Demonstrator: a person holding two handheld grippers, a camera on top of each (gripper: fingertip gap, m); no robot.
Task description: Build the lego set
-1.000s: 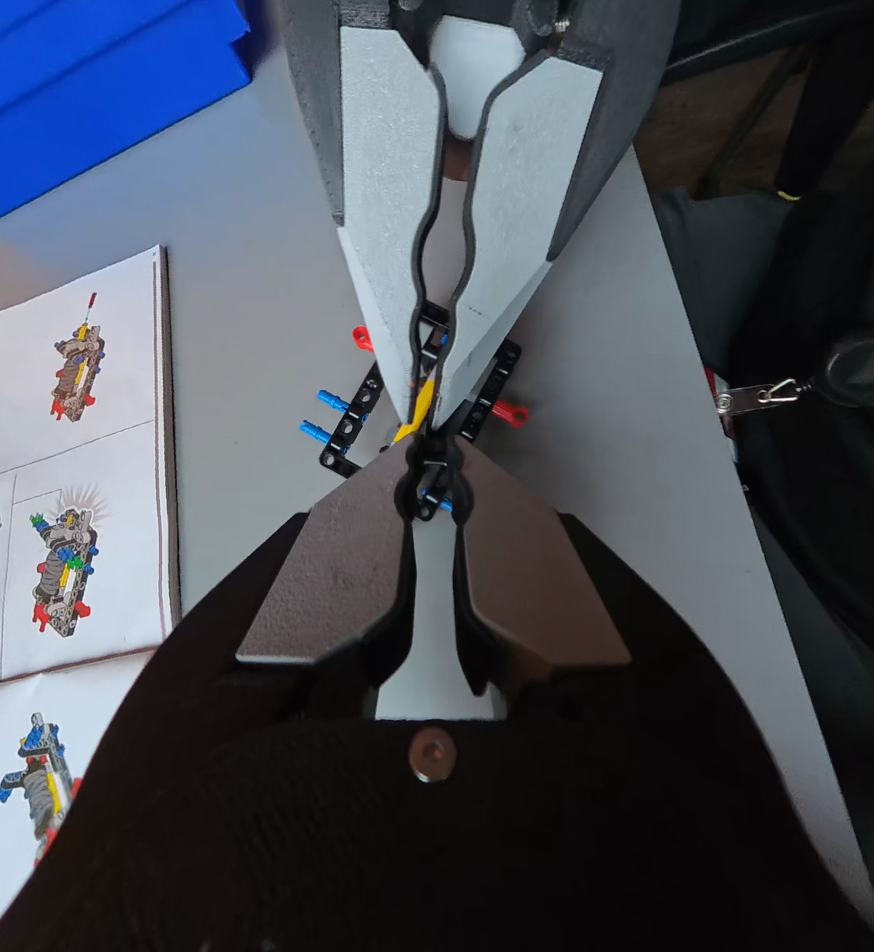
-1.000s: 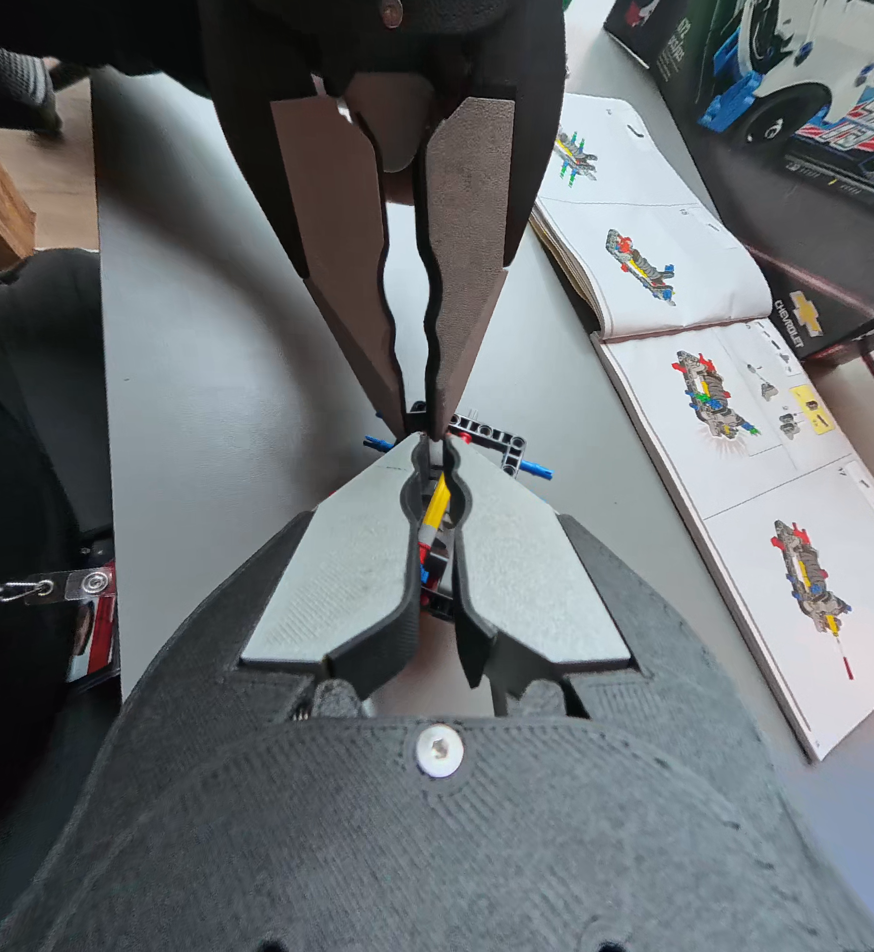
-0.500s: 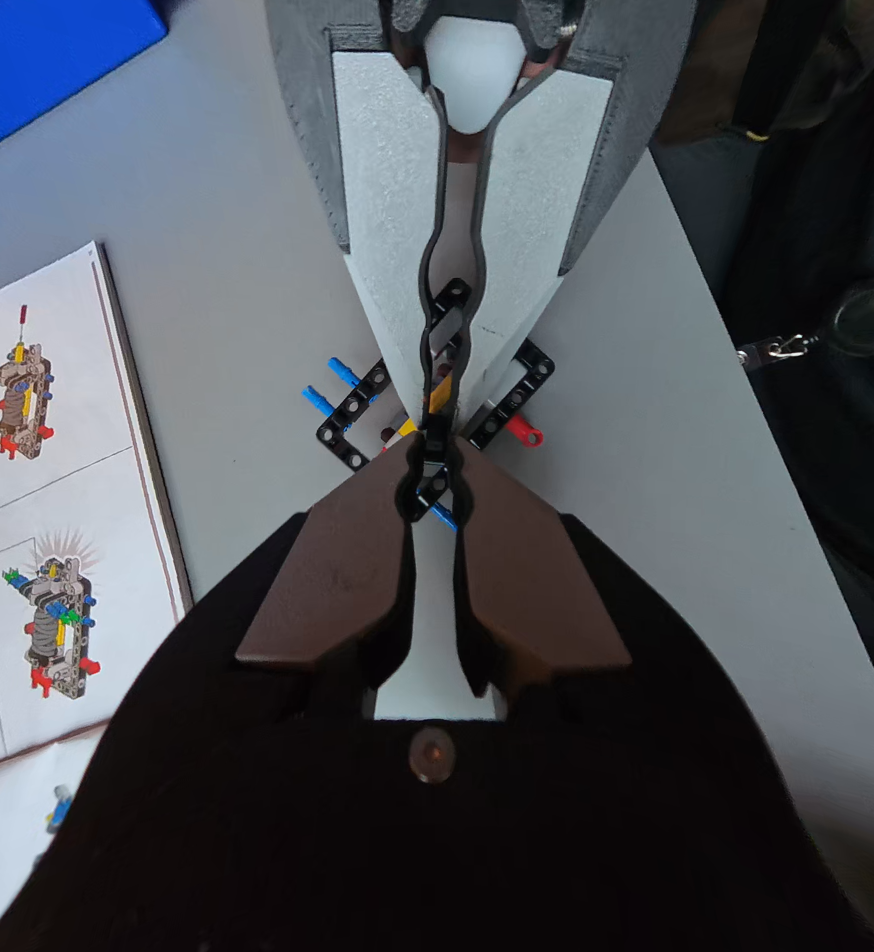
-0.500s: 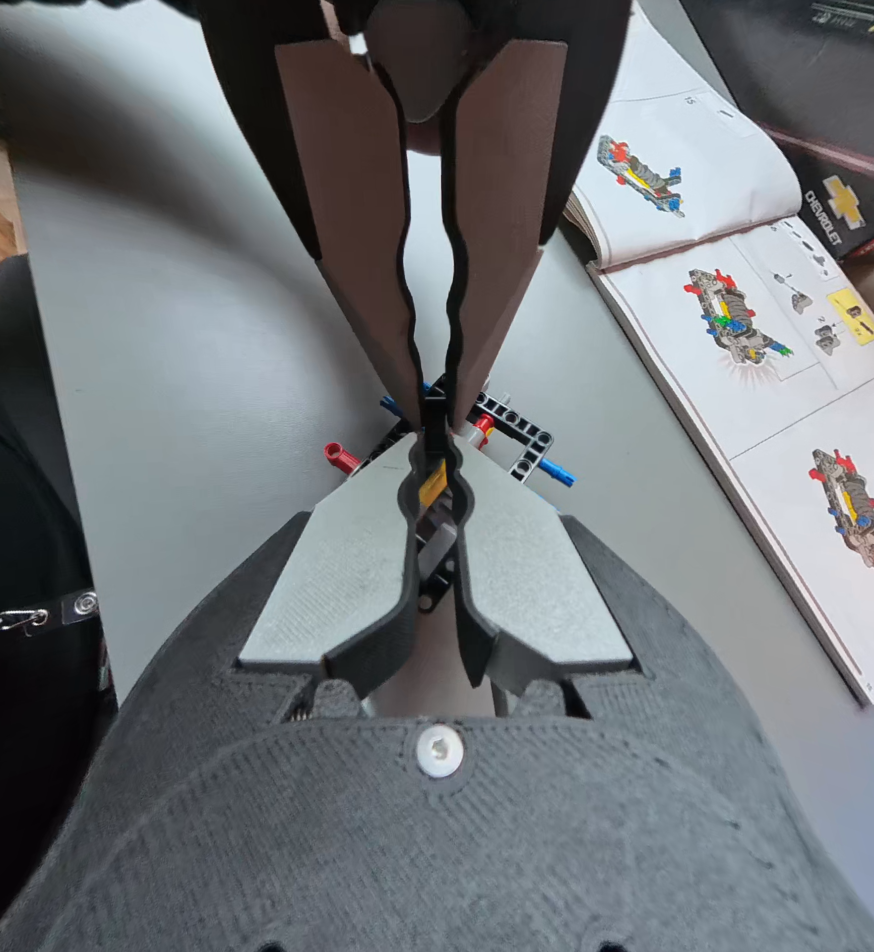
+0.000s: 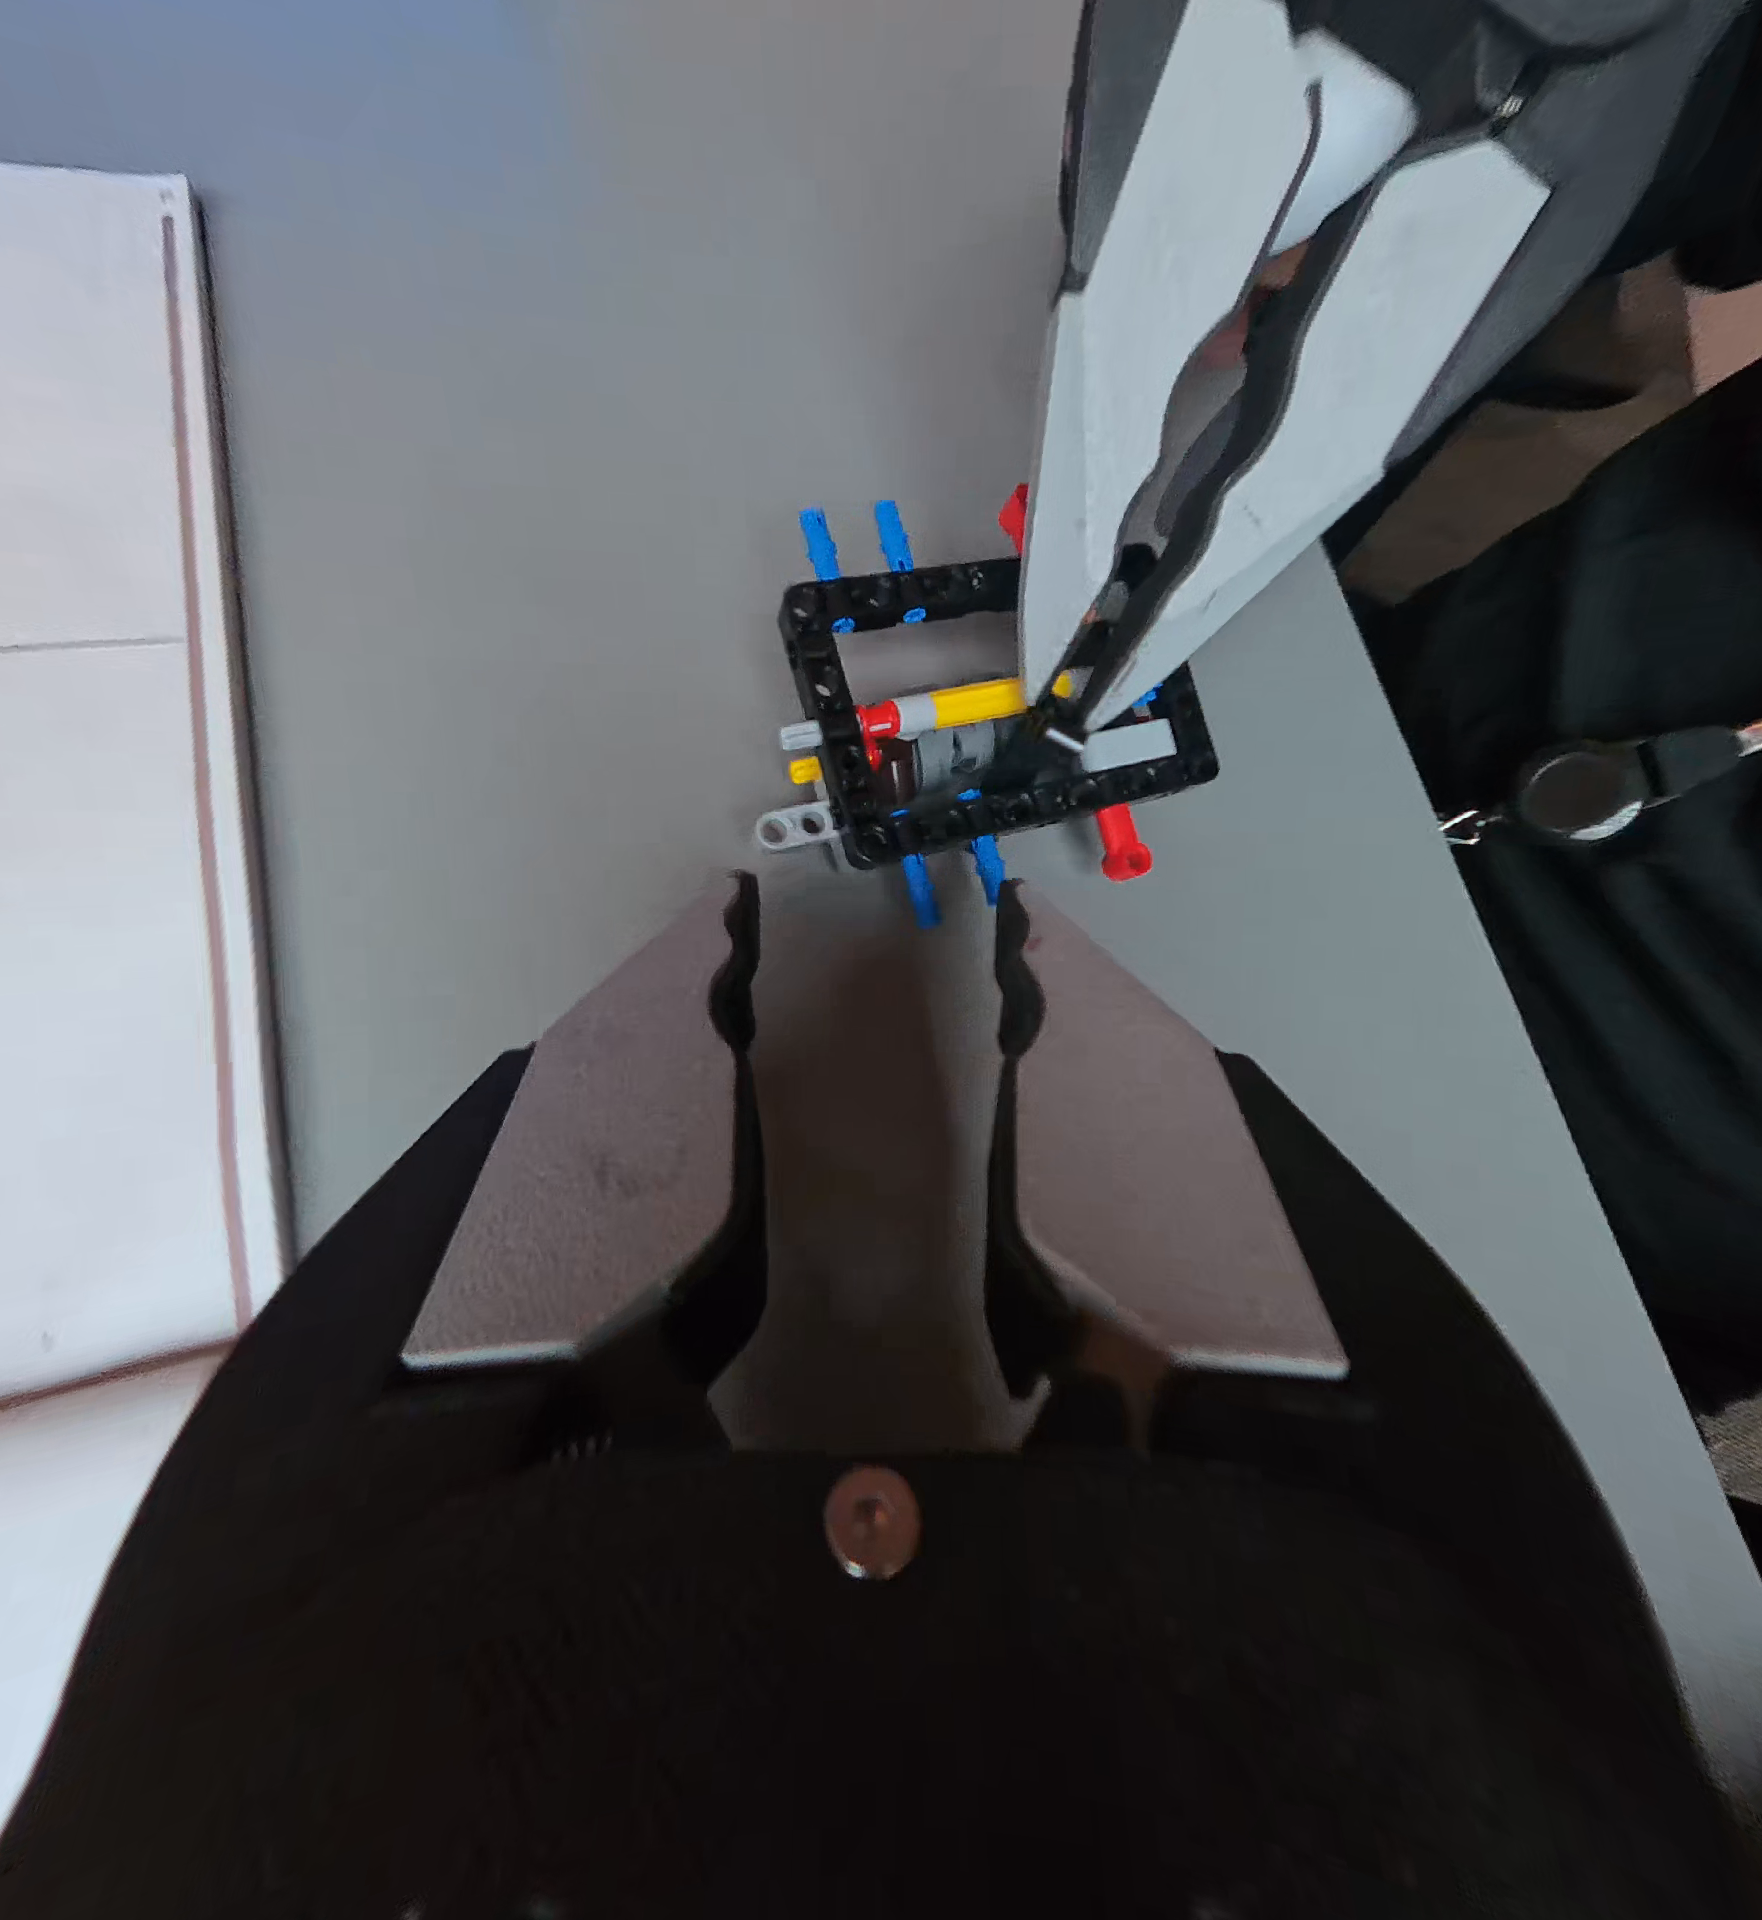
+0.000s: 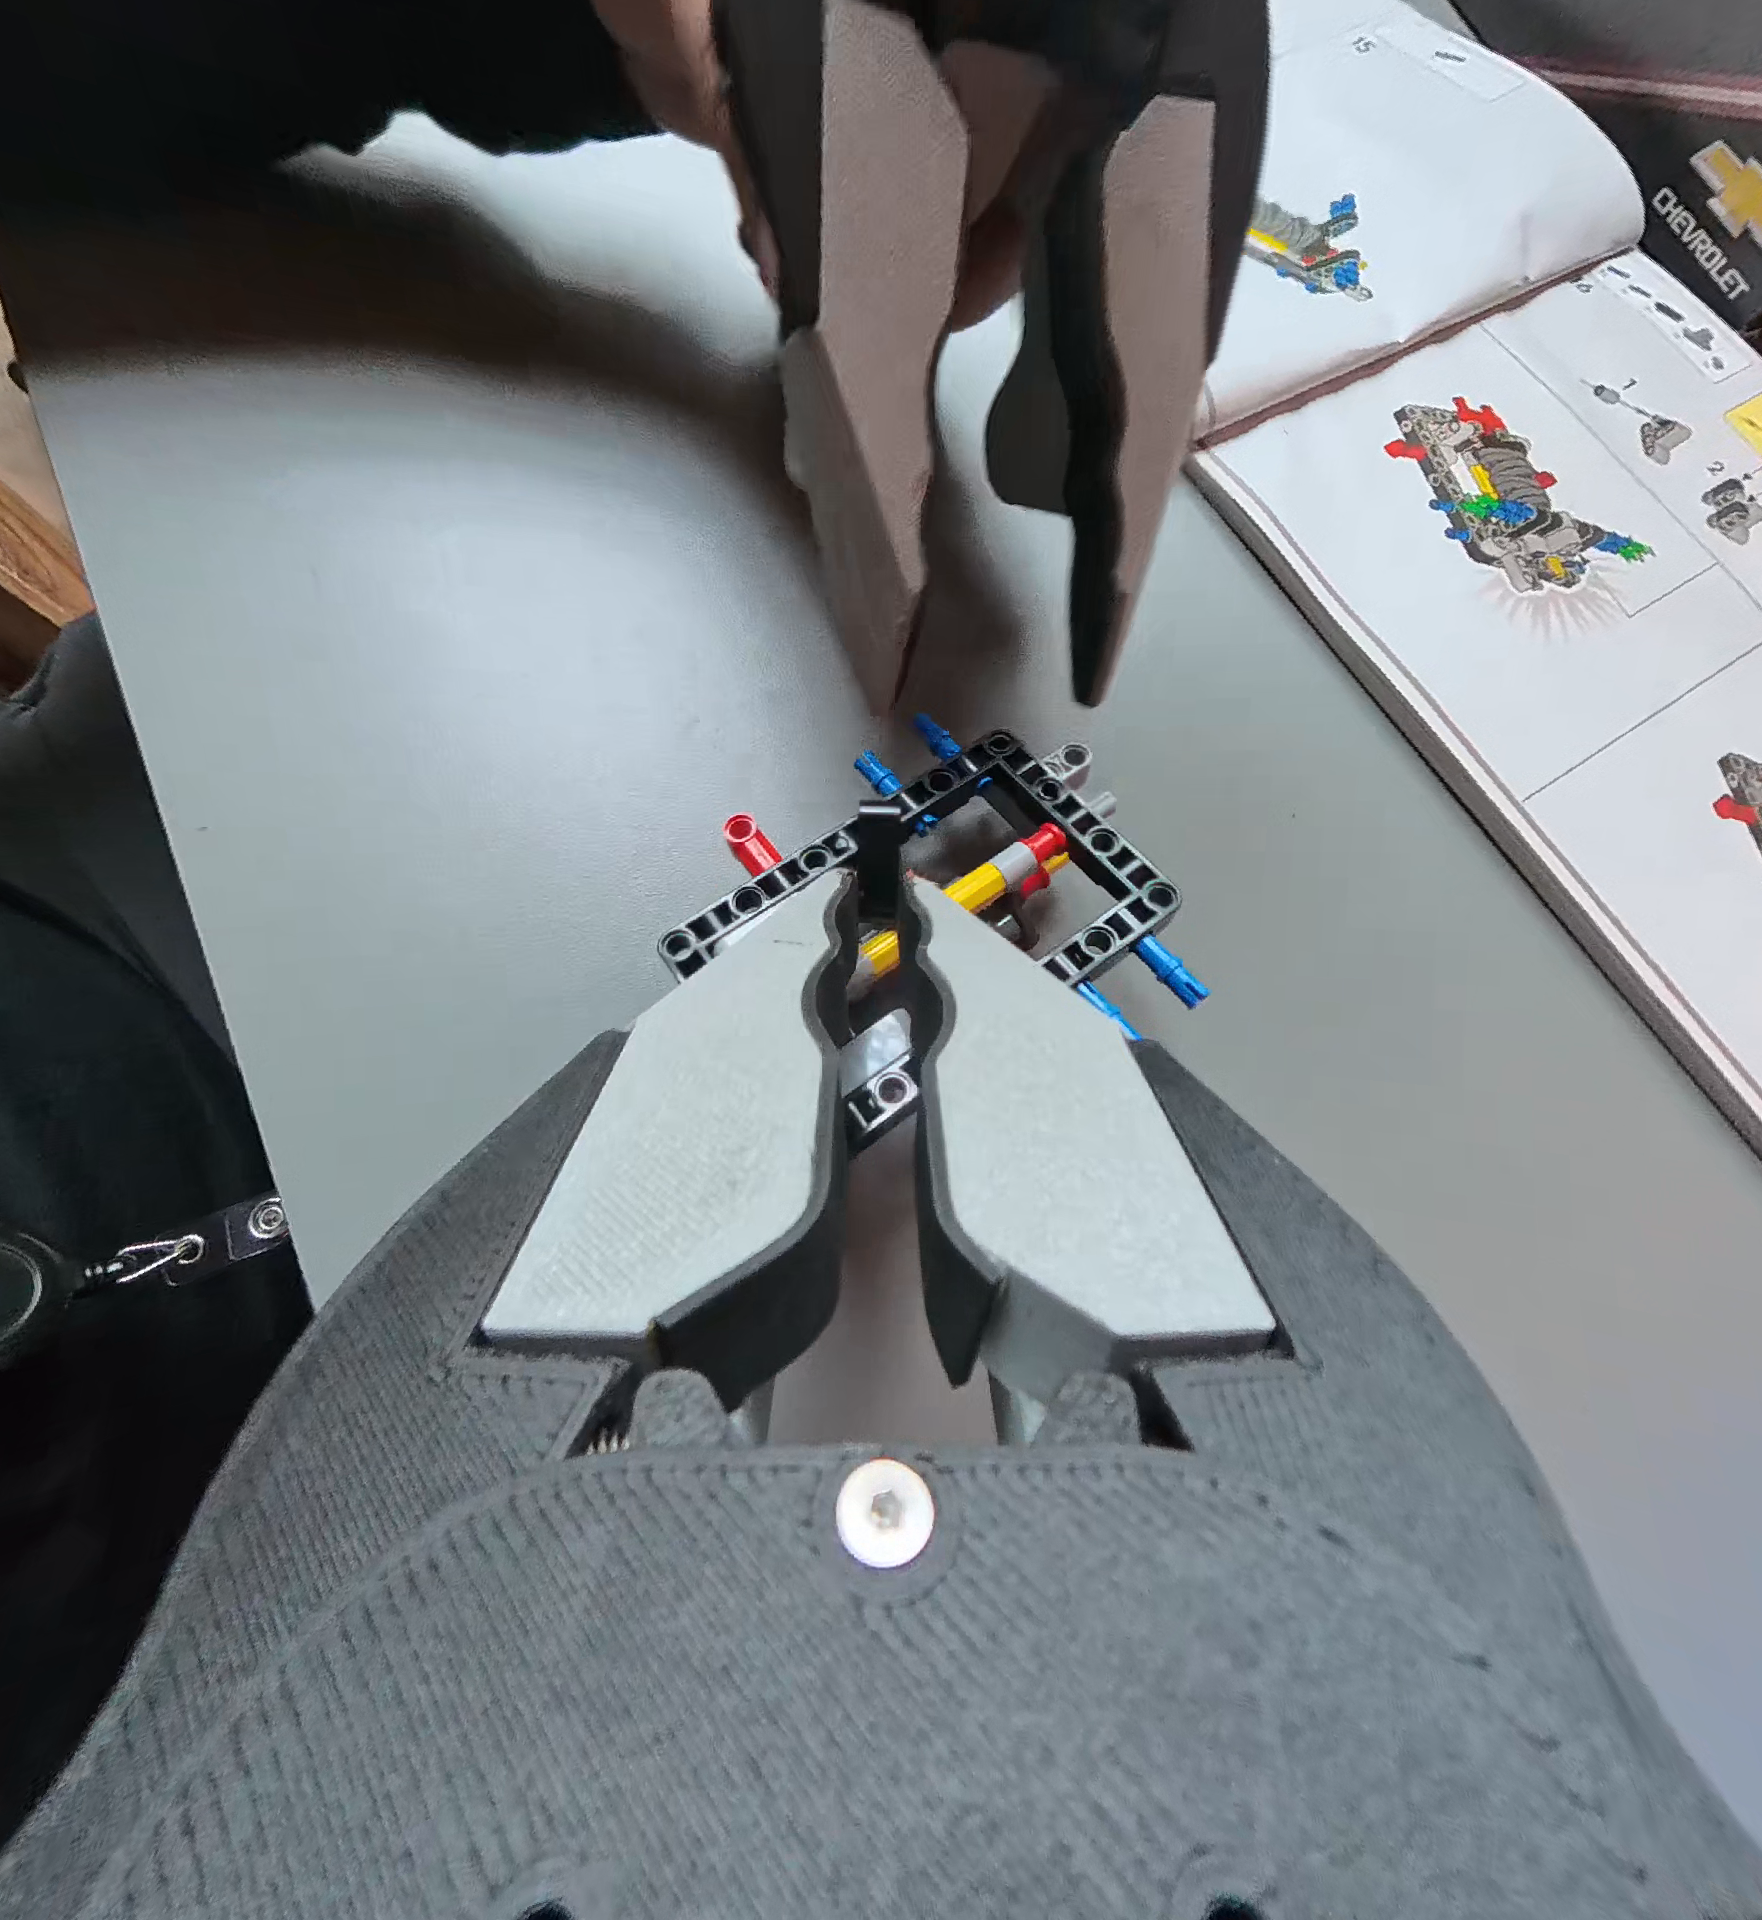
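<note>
The lego frame (image 5: 996,717) lies flat on the grey table (image 5: 544,520), near the table's edge, just beside the open instruction booklet (image 6: 1542,540). It is a black rectangular frame of holed beams with blue pins (image 5: 820,540) sticking out of its two long sides, red pins (image 5: 1121,842) at one end, and a yellow and grey axle (image 5: 960,707) running through its middle.

The left claw (image 5: 872,904), with brown fingers, is spread wide and holds nothing. It hangs just short of the frame, its tips close to the blue pins on the near side, not touching the beams. In the right wrist view the same claw (image 6: 991,696) comes down from above, its tips just over the far corner of the frame.

The right claw (image 6: 877,894), with grey fingers, is closed on a small black piece (image 6: 877,852) that stands upright between its tips, over the middle of the frame. In the left wrist view its tips (image 5: 1059,717) meet the frame beside the yellow axle.

A dark box (image 6: 1729,208) lies at the far corner beyond the booklet.
</note>
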